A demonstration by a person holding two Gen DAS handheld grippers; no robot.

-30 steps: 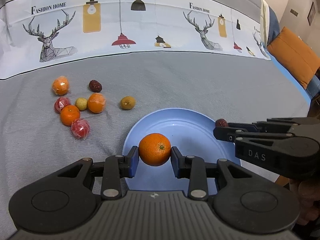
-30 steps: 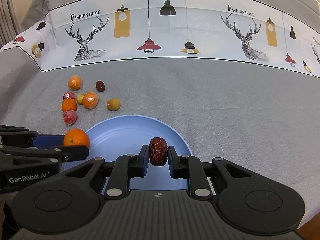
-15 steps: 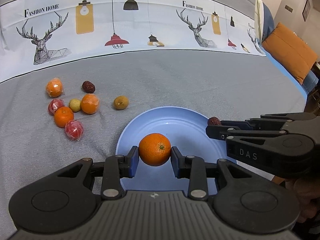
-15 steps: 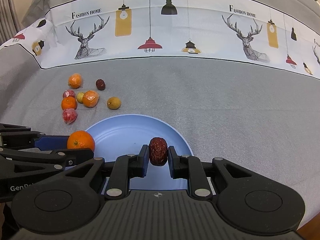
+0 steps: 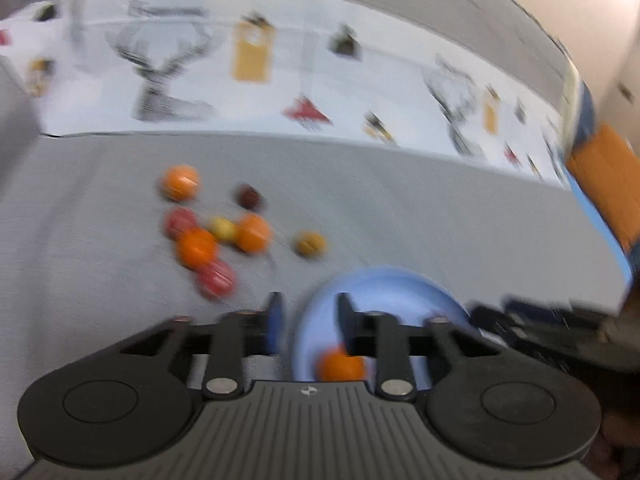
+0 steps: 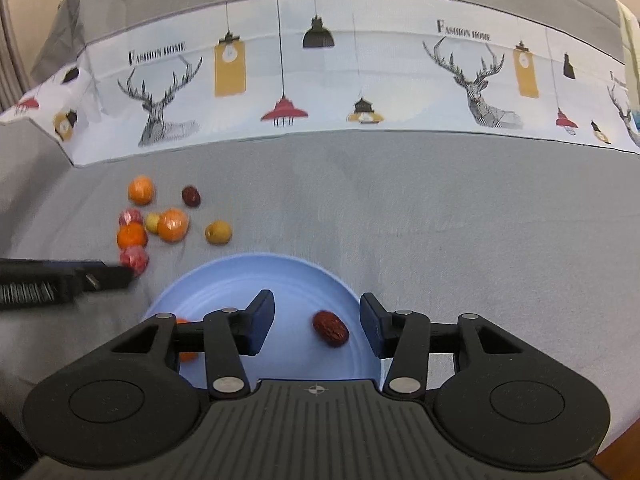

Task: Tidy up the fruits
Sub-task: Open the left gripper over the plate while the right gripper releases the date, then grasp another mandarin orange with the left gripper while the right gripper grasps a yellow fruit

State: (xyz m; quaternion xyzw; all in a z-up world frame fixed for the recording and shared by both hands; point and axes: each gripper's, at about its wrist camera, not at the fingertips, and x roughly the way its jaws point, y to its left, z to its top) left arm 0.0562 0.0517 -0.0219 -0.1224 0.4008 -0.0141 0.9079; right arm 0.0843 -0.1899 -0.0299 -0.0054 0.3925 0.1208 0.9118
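The blue plate point(image 6: 280, 280) lies on the grey cloth; it also shows in the blurred left wrist view point(image 5: 400, 284). A red date point(image 6: 330, 328) lies on it between my open right gripper's point(image 6: 317, 326) jaws. An orange point(image 5: 340, 366) lies on the plate's left side, partly hidden under my fingers; it also shows in the right wrist view point(image 6: 186, 356). My left gripper point(image 5: 307, 320) is open and empty, over the plate's left edge. It also shows in the right wrist view point(image 6: 100, 276).
A cluster of several small fruits point(image 6: 160, 224) lies on the cloth left of and beyond the plate: oranges, red wrapped ones, a dark date point(image 6: 191, 196) and a yellow-brown one point(image 6: 218, 232). A printed white band point(image 6: 320, 80) runs across the back. An orange cushion point(image 5: 604, 176) sits far right.
Both grippers have opened. The orange and the red date dropped onto the plate. My left gripper has swung left, toward the fruit cluster, blurring its view.
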